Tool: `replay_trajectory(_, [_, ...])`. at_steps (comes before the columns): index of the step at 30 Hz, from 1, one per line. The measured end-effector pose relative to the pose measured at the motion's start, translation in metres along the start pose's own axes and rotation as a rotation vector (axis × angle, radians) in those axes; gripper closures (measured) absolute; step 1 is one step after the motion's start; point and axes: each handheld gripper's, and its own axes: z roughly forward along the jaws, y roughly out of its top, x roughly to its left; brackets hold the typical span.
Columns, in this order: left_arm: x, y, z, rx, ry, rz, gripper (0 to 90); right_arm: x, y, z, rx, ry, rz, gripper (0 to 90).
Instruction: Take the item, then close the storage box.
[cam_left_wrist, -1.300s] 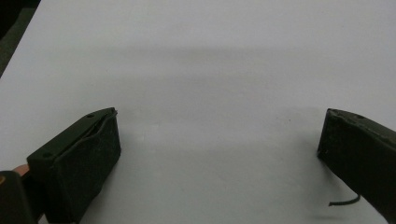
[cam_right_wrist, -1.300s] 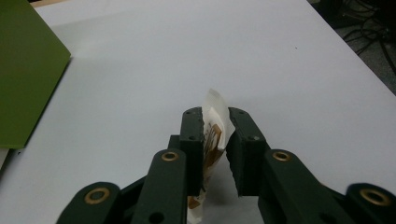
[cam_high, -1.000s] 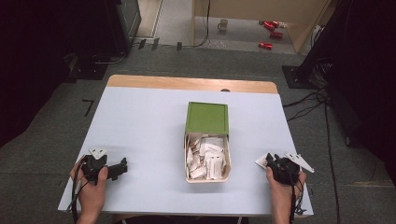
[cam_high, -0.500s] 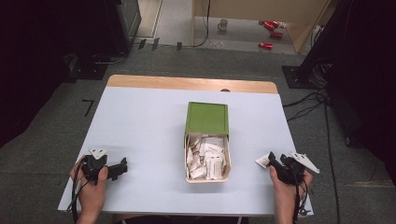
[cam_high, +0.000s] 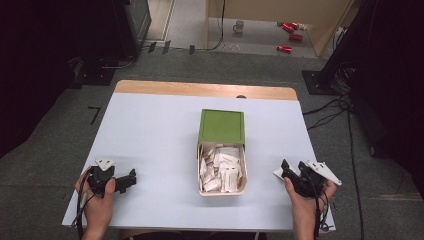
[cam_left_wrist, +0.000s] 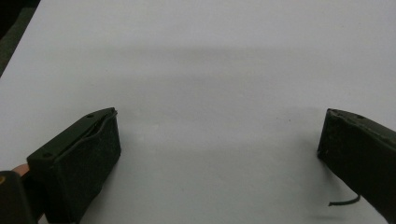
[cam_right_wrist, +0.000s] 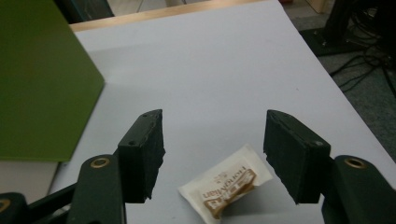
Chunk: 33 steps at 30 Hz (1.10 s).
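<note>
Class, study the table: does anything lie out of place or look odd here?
Yes. One white sachet lies loose on the table, between the open right gripper jaws, while the other sachets are piled inside the box, whose green lid sits slid back.

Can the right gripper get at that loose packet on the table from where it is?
Probably yes: the right gripper is open, the packet lies flat on the table below its jaws, nothing between.

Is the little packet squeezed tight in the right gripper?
No, the right gripper is open, and the packet lies flat on the table between its jaws, touching neither.
</note>
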Motion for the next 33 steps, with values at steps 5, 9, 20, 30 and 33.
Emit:
replay_trajectory(5, [0.000, 0.000, 0.000, 0.000, 0.000, 0.000, 0.0, 0.012, 0.005, -0.008, -0.012, 0.041, -0.023, 38.1])
replay_trajectory(9, [0.000, 0.000, 0.000, 0.000, 0.000, 0.000, 0.0, 0.024, 0.006, -0.013, -0.015, 0.082, -0.041, 37.7])
replay_trajectory(20, [0.000, 0.000, 0.000, 0.000, 0.000, 0.000, 0.0, 0.051, 0.008, -0.029, -0.019, 0.194, -0.086, 37.4])
replay_trajectory(30, [0.000, 0.000, 0.000, 0.001, 0.001, 0.001, 0.0, 0.069, 0.008, -0.040, -0.024, 0.260, -0.116, 37.7])
replay_trajectory(33, [0.000, 0.000, 0.000, 0.000, 0.000, 0.000, 0.0, 0.074, 0.008, -0.043, -0.024, 0.274, -0.129, 38.3])
